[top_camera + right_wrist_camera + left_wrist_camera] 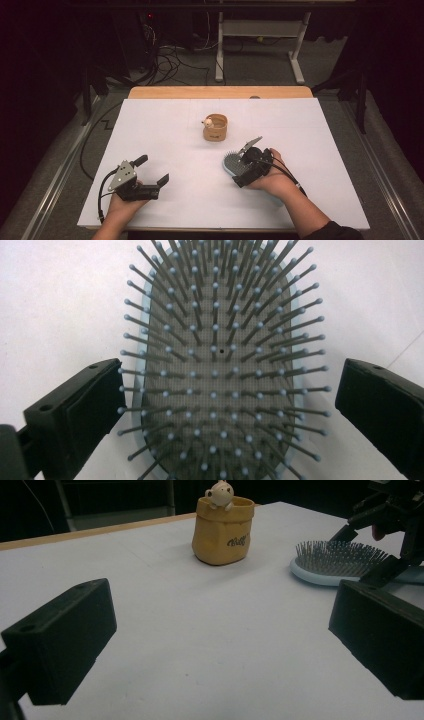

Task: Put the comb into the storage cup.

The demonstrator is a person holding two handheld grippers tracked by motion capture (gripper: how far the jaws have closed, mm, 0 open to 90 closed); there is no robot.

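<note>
Counter (pixel 165 125): white sheet laid over a wooden top, whose far edge is seen as a tan strip in the high view.

Hairbrush (pixel 231 162): pale blue oval paddle with a grey pad of ball-tipped pins, laid pins-up on the right half of the counter, near the front. It is seen from directly above in the right gripper view and at the right in the left gripper view.

Pot (pixel 215 127): small yellow-brown sack-shaped holder, standing upright near the counter's middle, beyond the hairbrush and apart from it. A small pale figurine (pixel 219 492) is perched at its rim; dark lettering is printed on its side, too small to be read.

Right tongs (pixel 220 405): held in the right hand (pixel 272 177), spread wide on either side of the brush head, jaws level with the pins; contact with the brush rim cannot be told.

Left tongs (pixel 153 170): held in the left hand (pixel 120 202) at the front left, spread wide over bare counter, well apart from brush and pot.
</note>
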